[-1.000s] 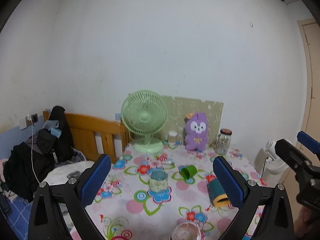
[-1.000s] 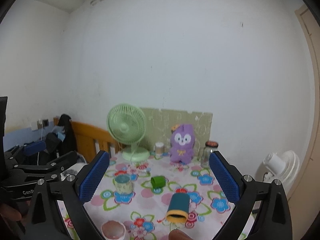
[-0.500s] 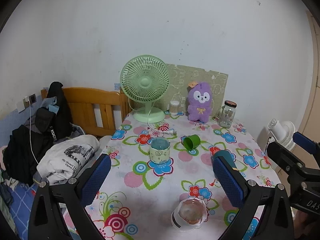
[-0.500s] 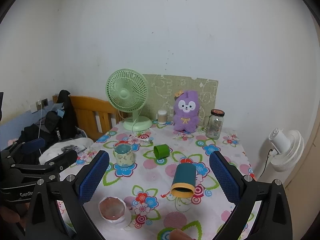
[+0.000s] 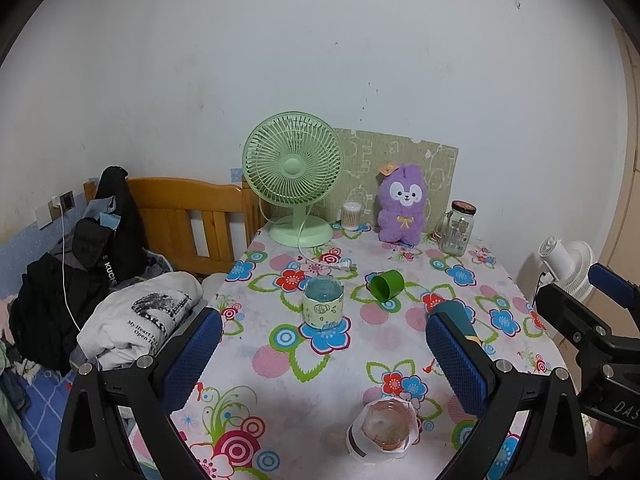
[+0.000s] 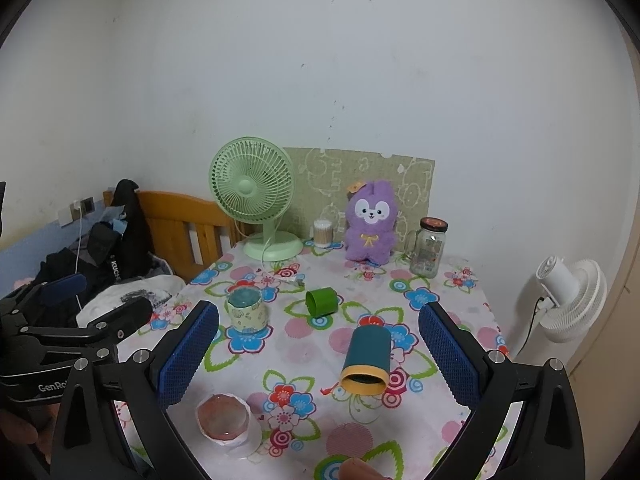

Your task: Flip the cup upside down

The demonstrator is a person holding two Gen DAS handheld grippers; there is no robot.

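Observation:
Several cups sit on a floral tablecloth (image 6: 304, 364). A pale patterned cup (image 6: 245, 312) (image 5: 322, 307) stands upright. A small green cup (image 6: 321, 301) (image 5: 386, 285) lies on its side. A teal cup with a yellow rim (image 6: 367, 360) lies on its side, partly hidden behind a finger in the left wrist view (image 5: 456, 314). A white faceted cup with a pink inside (image 6: 228, 420) (image 5: 383, 428) stands upright at the front. My left gripper (image 5: 324, 364) and right gripper (image 6: 318, 354) are both open and empty, held above the table's near edge.
A green desk fan (image 6: 256, 196), a small white jar (image 6: 322, 233), a purple plush toy (image 6: 370, 222) and a glass jar (image 6: 428, 252) stand along the back. A bed with clothes (image 5: 100, 280) lies left. A white floor fan (image 6: 568, 300) stands right.
Both grippers have tilted downward and moved nearer the table, so more of the tabletop and the front white cup shows. No cup has moved. Both stay open.

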